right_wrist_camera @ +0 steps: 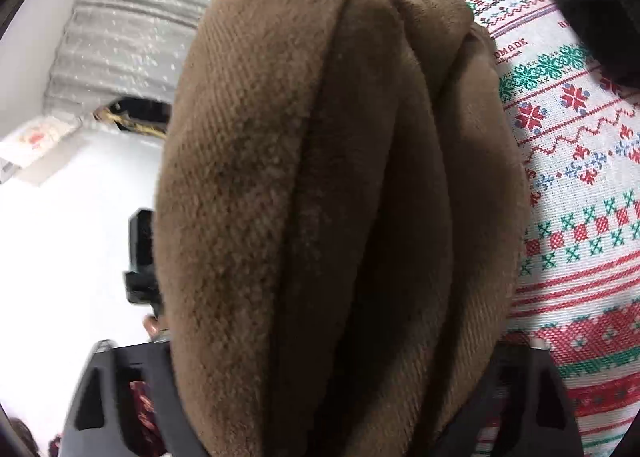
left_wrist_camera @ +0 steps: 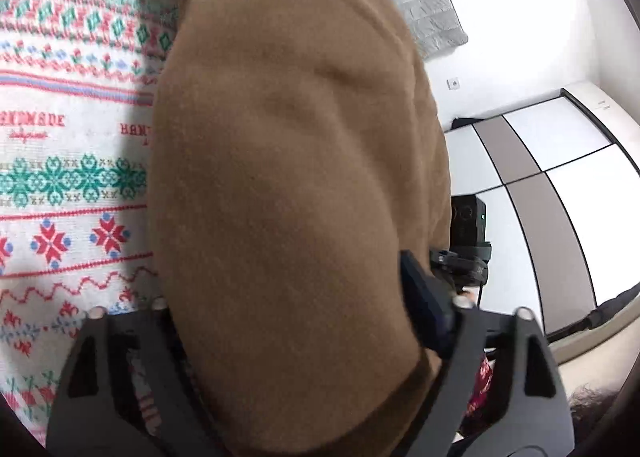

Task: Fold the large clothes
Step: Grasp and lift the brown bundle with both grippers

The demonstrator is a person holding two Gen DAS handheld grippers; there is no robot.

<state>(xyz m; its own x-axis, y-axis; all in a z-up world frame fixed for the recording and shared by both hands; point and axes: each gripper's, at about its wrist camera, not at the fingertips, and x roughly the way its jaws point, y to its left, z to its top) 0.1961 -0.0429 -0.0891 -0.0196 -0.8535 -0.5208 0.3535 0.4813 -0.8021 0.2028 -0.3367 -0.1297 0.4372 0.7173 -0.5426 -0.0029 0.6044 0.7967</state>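
- Brown fleece garment [left_wrist_camera: 288,177] bunched thick between both jaws, above patterned bedspread [left_wrist_camera: 72,177].
- Left gripper [left_wrist_camera: 304,337] clamped on bulk; right gripper [right_wrist_camera: 328,369] likewise, over stacked folds.
- Risk: uneven bite, inner layers slipping, fold collapsing.

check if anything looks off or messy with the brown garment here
Nothing looks damaged or spilled. The brown garment is bunched in thick, uneven folds between the right gripper's fingers rather than lying flat on the patterned cloth, and it also fills the left gripper.
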